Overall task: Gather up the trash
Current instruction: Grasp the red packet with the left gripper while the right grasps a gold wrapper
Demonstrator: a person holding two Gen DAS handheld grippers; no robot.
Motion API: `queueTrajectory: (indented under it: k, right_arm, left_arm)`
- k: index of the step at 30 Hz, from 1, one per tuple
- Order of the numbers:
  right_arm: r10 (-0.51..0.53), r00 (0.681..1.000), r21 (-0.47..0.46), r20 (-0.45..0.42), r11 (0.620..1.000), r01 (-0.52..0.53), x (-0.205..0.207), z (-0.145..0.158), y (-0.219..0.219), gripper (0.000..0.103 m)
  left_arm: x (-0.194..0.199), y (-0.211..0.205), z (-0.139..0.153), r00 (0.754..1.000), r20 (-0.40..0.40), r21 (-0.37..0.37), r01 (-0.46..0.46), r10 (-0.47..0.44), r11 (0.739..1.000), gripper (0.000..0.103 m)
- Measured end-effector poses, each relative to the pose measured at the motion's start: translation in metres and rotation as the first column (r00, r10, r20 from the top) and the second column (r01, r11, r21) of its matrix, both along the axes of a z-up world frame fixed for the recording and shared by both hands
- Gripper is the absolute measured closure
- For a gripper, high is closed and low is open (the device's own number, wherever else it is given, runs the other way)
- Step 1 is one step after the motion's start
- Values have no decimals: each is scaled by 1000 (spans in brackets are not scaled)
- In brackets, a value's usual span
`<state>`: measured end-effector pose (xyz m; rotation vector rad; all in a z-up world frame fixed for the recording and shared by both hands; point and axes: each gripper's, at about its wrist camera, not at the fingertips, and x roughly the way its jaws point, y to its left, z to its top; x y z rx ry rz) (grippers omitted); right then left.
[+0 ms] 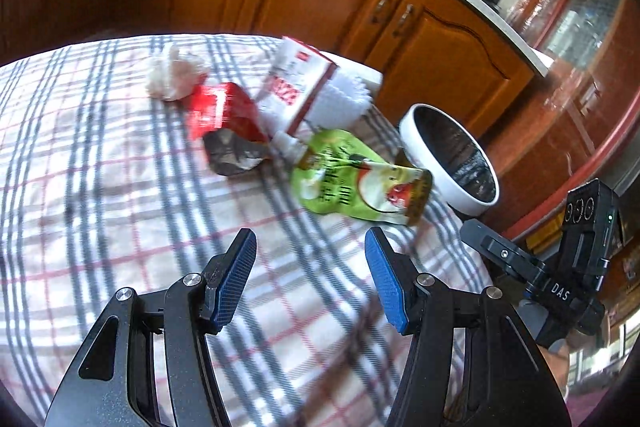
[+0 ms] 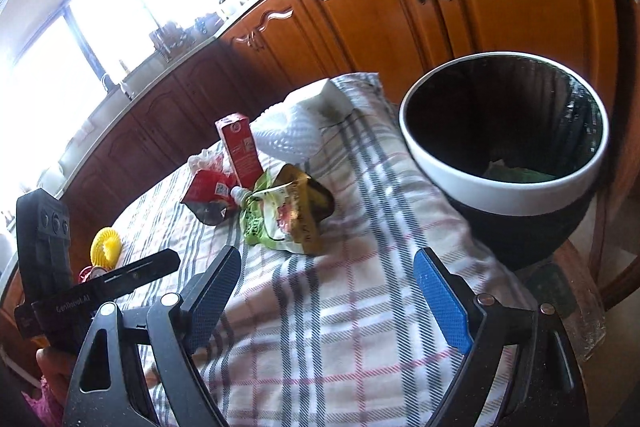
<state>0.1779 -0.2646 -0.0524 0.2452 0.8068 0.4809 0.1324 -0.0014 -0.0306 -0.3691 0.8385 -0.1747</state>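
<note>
While both grippers, left gripper [image 1: 310, 255] and right gripper [image 2: 326, 279], hover wide open and empty, a crumpled green foil snack pouch [image 1: 356, 179] lies just ahead on the checked-cloth bench [image 1: 100, 187], beside the white-rimmed black bin [image 2: 504, 147].

cloth [image 1: 100, 187]: white, grey-pink plaid | pouch [image 1: 352, 179]: green | wrapper [image 1: 216, 107]: red | bin [image 2: 504, 187]: black, white rim [image 2: 500, 189] | pads [image 1: 236, 283]: blue

The right gripper [image 2: 326, 293], jaws spread wide and empty, hangs over a plaid-covered tabletop [image 2: 340, 327] where a green pouch [image 2: 280, 215], red wrapper [image 2: 210, 189] and red carton [image 2: 242, 151] lie near a white-rimmed bin [image 2: 504, 193].
</note>
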Motion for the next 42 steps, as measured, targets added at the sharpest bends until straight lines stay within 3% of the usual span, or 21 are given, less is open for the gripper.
queueTrajectory:
  k: [8, 15, 24, 26, 28, 29, 30, 31, 33, 42]
  right_arm:
    - [36, 999, -19, 1, 999, -36, 9, 0, 15, 13]
    - [58, 998, -30, 2, 998, -58, 23, 1, 24, 13]
    - [92, 996, -47, -11, 995, -92, 46, -6, 36, 14]
    - [100, 995, -59, -18, 993, -101, 53, -9, 41, 14]
    - [115, 993, -71, -27, 991, -117, 59, -11, 47, 14]
    - [123, 992, -73, -33, 989, -125, 61, -13, 49, 15]
    - [134, 990, -75, -41, 988, -137, 63, -14, 53, 21]
    - [145, 988, -79, -47, 986, -148, 63, -15, 56, 35]
    - [157, 986, -103, -56, 981, -162, 62, -18, 62, 54]
    - [155, 988, -108, 3, 982, -154, 27, -4, 54, 60]
  left_arm:
    - [8, 16, -1, 999, -9, -1, -43, 43, 999, 46]
    - [29, 29, -4, 997, -11, 61, -80, 80, 995, 46]
    - [63, 43, -21, 993, -46, 84, -108, 112, 991, 47]
    - [69, 44, -24, 993, -46, 89, -107, 112, 990, 56]
    - [77, 44, -29, 993, -59, 89, -94, 99, 992, 77]
    - [78, 44, -30, 993, -63, 86, -89, 95, 992, 82]
    - [80, 43, -32, 994, -69, 83, -82, 88, 993, 91]
    - [80, 42, -33, 994, -71, 81, -77, 83, 994, 95]
    - [77, 42, -33, 995, -62, 79, -72, 77, 994, 97]
    - [35, 36, -14, 999, -7, 45, -37, 38, 998, 101]
